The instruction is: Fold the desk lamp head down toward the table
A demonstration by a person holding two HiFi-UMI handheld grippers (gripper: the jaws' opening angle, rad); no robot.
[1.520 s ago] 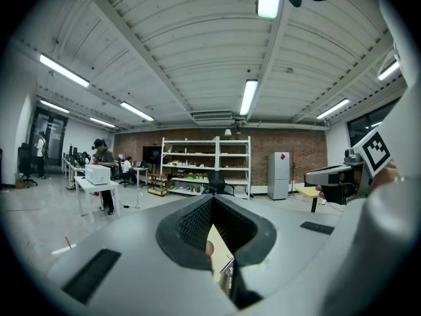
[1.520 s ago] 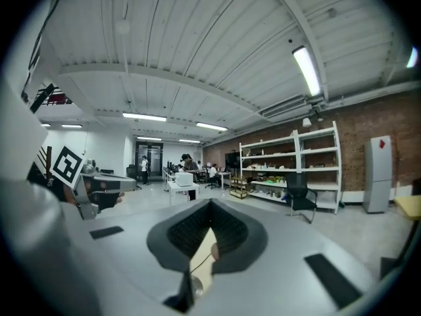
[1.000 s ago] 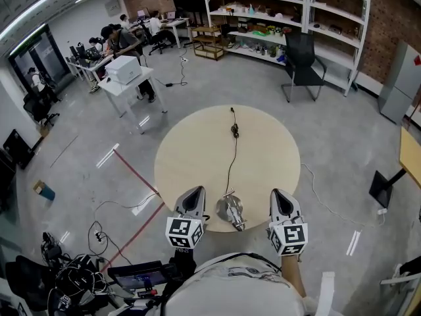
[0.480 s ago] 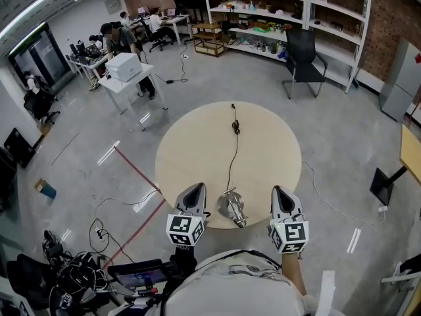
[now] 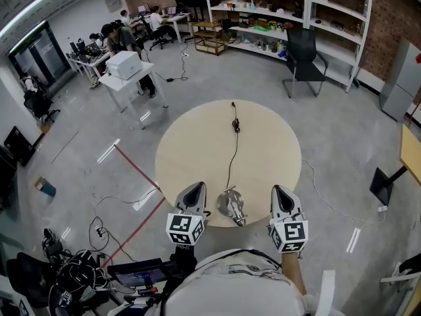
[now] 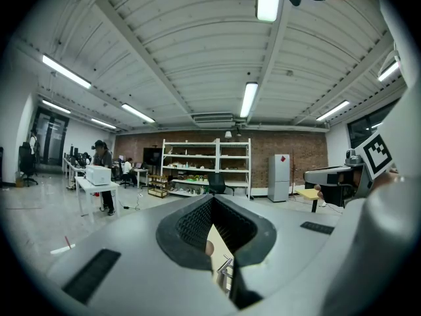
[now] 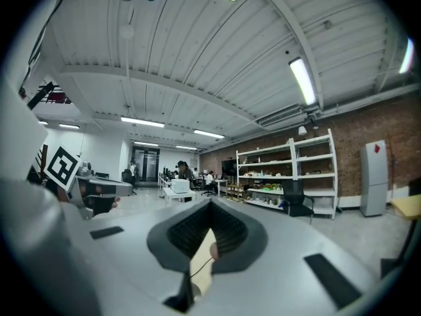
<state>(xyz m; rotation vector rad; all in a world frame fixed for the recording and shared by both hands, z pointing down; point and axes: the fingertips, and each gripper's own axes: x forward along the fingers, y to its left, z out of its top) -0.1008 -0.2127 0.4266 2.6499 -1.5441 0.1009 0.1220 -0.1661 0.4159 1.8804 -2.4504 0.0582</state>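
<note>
Both hands are held low and level at the near edge of the round counter, one on each side, pointing away from the person. The left gripper and right gripper are well apart, and neither touches anything. In each gripper view the fingers are clenched together with nothing between them, just a sliver of pale counter showing through the notch.

The desk lamp, a silvery metal thing, sits right at the near rim of the counter between the two grippers, a bit closer to the left one. Its black cord runs straight across the counter to the far side.

No writing I can actually read. Each gripper's cube only carries black-and-white square markers.

Around it there's grey floor with a red line heading toward the counter, a black chair in front of white shelves, and a small white table with a white box on it. People are sitting at desks further back. Nothing blocks the way to the lamp.
</note>
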